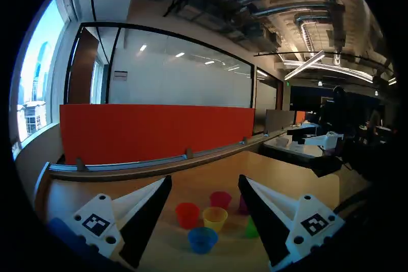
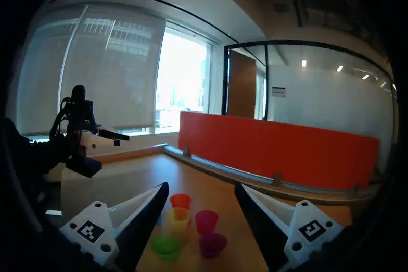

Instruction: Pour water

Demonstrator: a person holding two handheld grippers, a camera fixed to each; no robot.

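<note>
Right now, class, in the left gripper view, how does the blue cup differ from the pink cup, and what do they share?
Colour: the blue cup is blue, the pink cup magenta-pink. Place: the blue cup stands nearest the camera at the front of the cluster, while the pink cup stands farther back. Both stand upright, mouths up, on the wooden table.

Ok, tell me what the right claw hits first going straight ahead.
Probably the orange divider: the right claw, open, seems aimed above the cups. Depth is unclear.
</note>
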